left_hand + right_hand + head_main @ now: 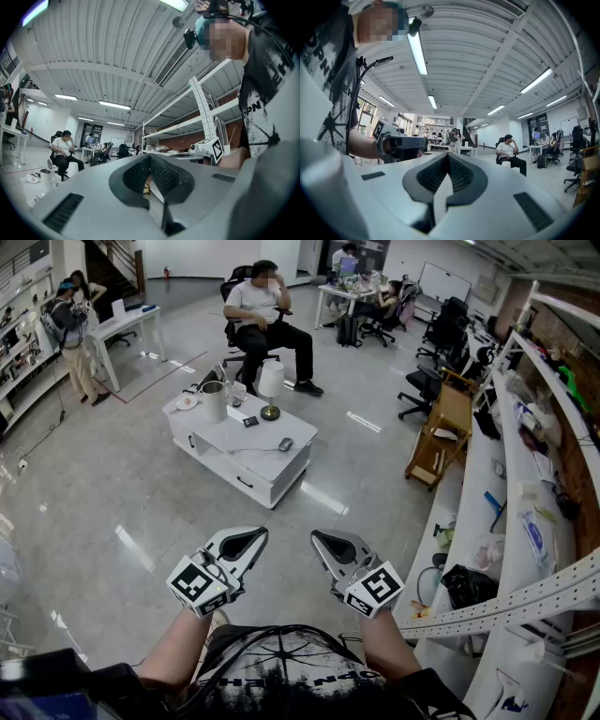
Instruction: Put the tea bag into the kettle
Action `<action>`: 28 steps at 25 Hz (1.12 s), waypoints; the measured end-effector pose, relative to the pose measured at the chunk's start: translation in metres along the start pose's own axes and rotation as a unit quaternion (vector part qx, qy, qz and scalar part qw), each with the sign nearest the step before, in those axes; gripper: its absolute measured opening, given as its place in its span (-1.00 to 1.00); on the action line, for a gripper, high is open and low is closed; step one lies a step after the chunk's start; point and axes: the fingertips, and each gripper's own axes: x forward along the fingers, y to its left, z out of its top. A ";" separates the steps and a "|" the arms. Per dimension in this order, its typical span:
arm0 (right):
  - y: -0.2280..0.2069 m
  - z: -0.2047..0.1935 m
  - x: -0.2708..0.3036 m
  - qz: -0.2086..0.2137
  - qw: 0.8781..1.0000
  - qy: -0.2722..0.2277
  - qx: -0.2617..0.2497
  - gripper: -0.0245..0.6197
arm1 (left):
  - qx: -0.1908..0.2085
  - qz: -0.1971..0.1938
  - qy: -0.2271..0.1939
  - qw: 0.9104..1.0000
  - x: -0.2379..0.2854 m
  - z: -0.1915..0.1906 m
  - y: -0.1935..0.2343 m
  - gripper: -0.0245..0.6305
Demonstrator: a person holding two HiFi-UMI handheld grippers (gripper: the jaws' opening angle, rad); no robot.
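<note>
Head view: the left tool (246, 542) and right tool (330, 545) hang side by side, well short of the white tabletop (246, 442). The kettle (215, 399) stands near the tabletop's far left corner. The tea bag is too small to pick out, though it is presumably on that tabletop.

Left gripper view: the left tool's jaws meet with nothing between them.

Right gripper view: the right tool is likewise closed and empty.

A tea bag should be light, limp and easily torn, so a gentle pinch at its top edge or tag seems best.
</note>
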 end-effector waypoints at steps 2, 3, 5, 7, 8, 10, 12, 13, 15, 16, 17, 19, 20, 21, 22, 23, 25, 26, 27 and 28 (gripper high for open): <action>0.000 0.000 0.001 -0.001 1.000 -0.002 0.000 -0.90 | 0.005 0.001 0.001 1.000 0.000 -0.002 0.002 -0.91; 0.000 0.000 0.001 -0.002 1.000 -0.002 0.000 -0.90 | 0.005 0.001 0.001 1.000 0.000 -0.002 0.002 -0.91; 0.000 -0.001 0.001 -0.003 1.000 -0.002 0.001 -0.90 | 0.005 0.000 0.001 1.000 -0.001 -0.002 0.000 -0.91; 0.000 -0.001 0.001 -0.003 1.000 -0.003 0.001 -0.90 | 0.008 -0.001 0.000 1.000 -0.001 -0.002 0.000 -0.91; 0.000 -0.001 0.001 -0.002 1.000 -0.003 0.001 -0.90 | 0.007 0.000 0.001 1.000 -0.001 -0.001 -0.001 -0.91; 0.001 -0.001 0.001 -0.001 1.000 -0.002 0.003 -0.90 | 0.007 0.002 0.000 1.000 -0.002 0.000 -0.001 -0.91; 0.001 -0.002 0.001 0.001 1.000 0.000 0.014 -0.90 | 0.010 0.005 -0.003 1.000 -0.003 -0.001 0.000 -0.91; 0.002 -0.003 0.002 0.002 1.000 0.000 0.021 -0.90 | 0.010 0.004 -0.003 1.000 -0.004 -0.001 0.000 -0.91; 0.002 -0.004 0.004 0.004 1.000 0.001 0.026 -0.90 | 0.012 0.002 0.001 1.000 -0.005 -0.001 -0.001 -0.91; 0.002 -0.004 0.005 0.003 1.000 0.001 0.025 -0.90 | 0.009 0.003 0.003 1.000 -0.005 0.000 -0.001 -0.90; 0.003 -0.005 0.005 0.004 1.000 0.002 0.022 -0.90 | 0.007 0.007 0.003 1.000 -0.005 0.000 0.000 -0.91; 0.003 -0.006 0.005 0.006 1.000 0.003 0.017 -0.90 | 0.007 0.010 0.002 1.000 -0.005 -0.001 0.000 -0.91; 0.003 -0.006 0.005 0.007 1.000 0.003 0.016 -0.90 | 0.008 0.011 0.001 1.000 -0.005 -0.001 0.000 -0.91; 0.003 -0.007 0.005 0.008 1.000 0.003 0.014 -0.90 | 0.009 0.012 0.001 1.000 -0.005 -0.002 0.000 -0.91; 0.003 -0.007 0.006 0.011 1.000 0.002 0.013 -0.90 | 0.010 0.013 0.003 1.000 -0.004 -0.001 -0.001 -0.91; 0.004 -0.007 0.006 0.014 1.000 0.001 0.012 -0.90 | 0.010 0.013 0.004 1.000 -0.004 -0.001 -0.001 -0.91; 0.005 -0.007 0.008 0.021 1.000 0.002 0.010 -0.90 | 0.017 0.012 0.005 1.000 -0.003 -0.002 0.000 -0.91; 0.005 -0.008 0.009 0.022 1.000 0.004 0.009 -0.90 | 0.021 0.010 0.007 1.000 -0.002 -0.004 0.000 -0.91; 0.006 -0.009 0.009 0.023 1.000 0.007 0.008 -0.90 | 0.021 0.010 0.009 1.000 -0.002 -0.005 -0.001 -0.91; 0.006 -0.011 0.009 0.022 1.000 0.010 0.007 -0.90 | 0.020 0.012 0.010 1.000 -0.001 -0.006 -0.002 -0.91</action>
